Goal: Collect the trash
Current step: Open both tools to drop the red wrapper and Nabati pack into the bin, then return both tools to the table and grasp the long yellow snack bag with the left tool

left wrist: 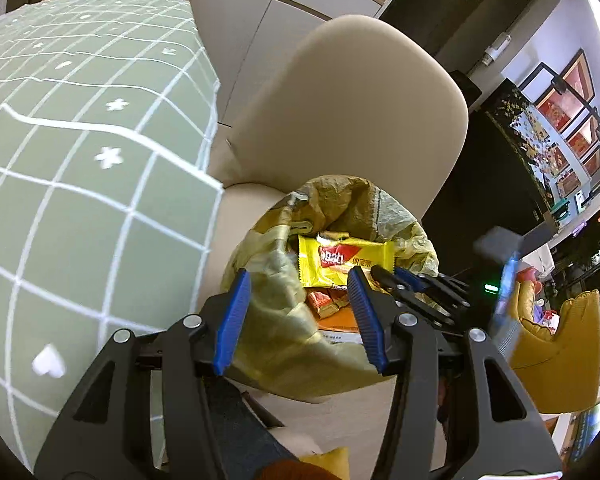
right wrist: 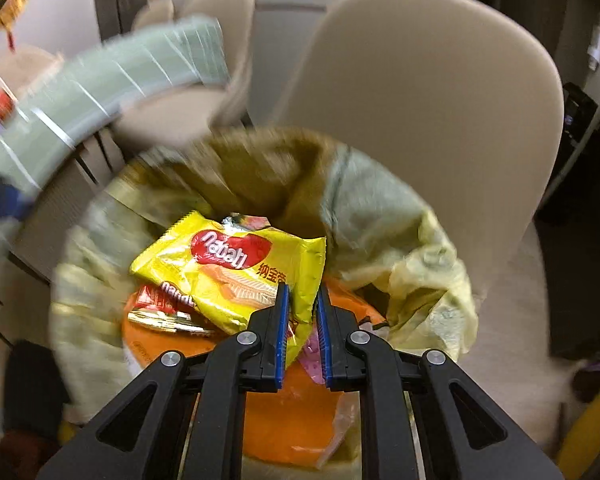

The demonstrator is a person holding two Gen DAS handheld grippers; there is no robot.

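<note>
A bin lined with a yellowish bag [left wrist: 284, 344] [right wrist: 380, 220] stands in front of a beige chair. Inside it lie an orange package [right wrist: 292, 412] and red wrappers [right wrist: 156, 300]. My right gripper [right wrist: 302, 288] is over the bin's mouth, shut on a corner of a yellow snack wrapper [right wrist: 228, 268]; something pink also shows between its pads. The left wrist view has that wrapper [left wrist: 340, 260] lying across the opening with the right gripper [left wrist: 380, 272] at its right end. My left gripper [left wrist: 298, 272] hangs open over the bin's near rim. A fold of the bag lies loosely between its fingers.
The beige chair [left wrist: 360, 112] [right wrist: 420, 100] rises right behind the bin. A table under a green checked cloth [left wrist: 80, 160] [right wrist: 100, 88] is close on the left. A yellow seat [left wrist: 560, 352] stands to the right, with dark furniture behind it.
</note>
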